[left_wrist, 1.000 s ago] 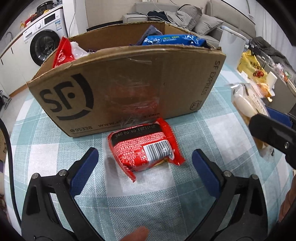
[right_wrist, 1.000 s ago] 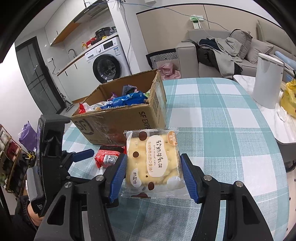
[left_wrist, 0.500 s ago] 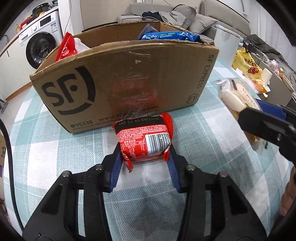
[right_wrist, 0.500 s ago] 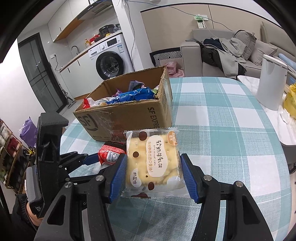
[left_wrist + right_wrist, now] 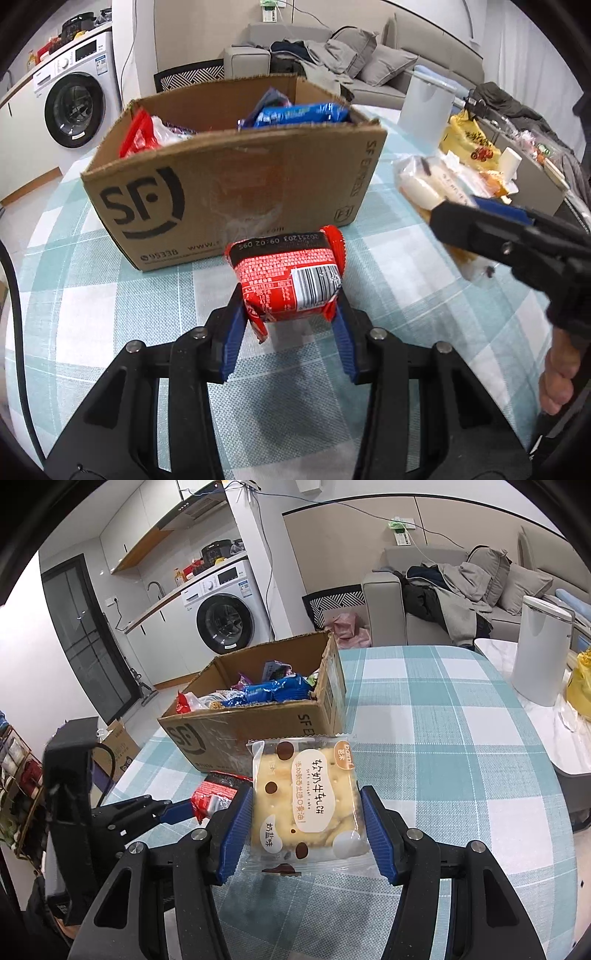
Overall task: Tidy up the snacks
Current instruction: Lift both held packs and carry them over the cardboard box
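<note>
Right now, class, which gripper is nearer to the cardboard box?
Left. The left gripper, shut on the red snack packet, sits just before the cardboard box; the right gripper holds the biscuit packet farther back.

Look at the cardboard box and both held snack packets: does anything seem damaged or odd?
The cardboard box has rough top edges and a scuffed tape patch across its front. The red packet and biscuit packet look intact.

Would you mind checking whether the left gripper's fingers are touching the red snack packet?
Touching. In the left wrist view, both blue fingers of the left gripper press against the sides of the red snack packet, pinching its lower end with no gap.
</note>
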`<state>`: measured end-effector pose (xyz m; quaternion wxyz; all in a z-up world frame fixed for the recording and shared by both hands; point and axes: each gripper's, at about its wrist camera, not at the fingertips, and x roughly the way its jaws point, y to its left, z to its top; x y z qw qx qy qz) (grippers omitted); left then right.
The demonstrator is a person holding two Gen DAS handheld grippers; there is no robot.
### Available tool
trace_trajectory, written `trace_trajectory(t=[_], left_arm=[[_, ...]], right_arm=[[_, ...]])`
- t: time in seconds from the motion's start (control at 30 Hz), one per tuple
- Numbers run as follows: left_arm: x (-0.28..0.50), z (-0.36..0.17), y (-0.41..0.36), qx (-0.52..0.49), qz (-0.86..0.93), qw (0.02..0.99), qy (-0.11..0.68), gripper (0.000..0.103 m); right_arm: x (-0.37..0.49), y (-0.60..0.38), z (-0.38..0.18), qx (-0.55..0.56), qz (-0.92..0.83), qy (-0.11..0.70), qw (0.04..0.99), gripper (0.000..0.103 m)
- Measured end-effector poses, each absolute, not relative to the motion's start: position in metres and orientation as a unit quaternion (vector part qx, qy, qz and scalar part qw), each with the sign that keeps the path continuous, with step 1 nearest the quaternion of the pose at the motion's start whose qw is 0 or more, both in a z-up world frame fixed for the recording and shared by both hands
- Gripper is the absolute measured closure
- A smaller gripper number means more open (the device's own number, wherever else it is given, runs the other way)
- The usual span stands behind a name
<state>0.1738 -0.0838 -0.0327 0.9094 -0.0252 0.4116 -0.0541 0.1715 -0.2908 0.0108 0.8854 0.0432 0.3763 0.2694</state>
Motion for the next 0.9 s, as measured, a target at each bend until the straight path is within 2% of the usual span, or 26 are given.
trace_trajectory(t=[0.9], left_arm=[[0.176, 0.060, -0.052, -0.051, -0.053, 0.929, 0.362, 0.063]], right_arm=[[0.176, -0.286, 0.052, 0.053, 0.288, 0.348, 0.891, 0.044]])
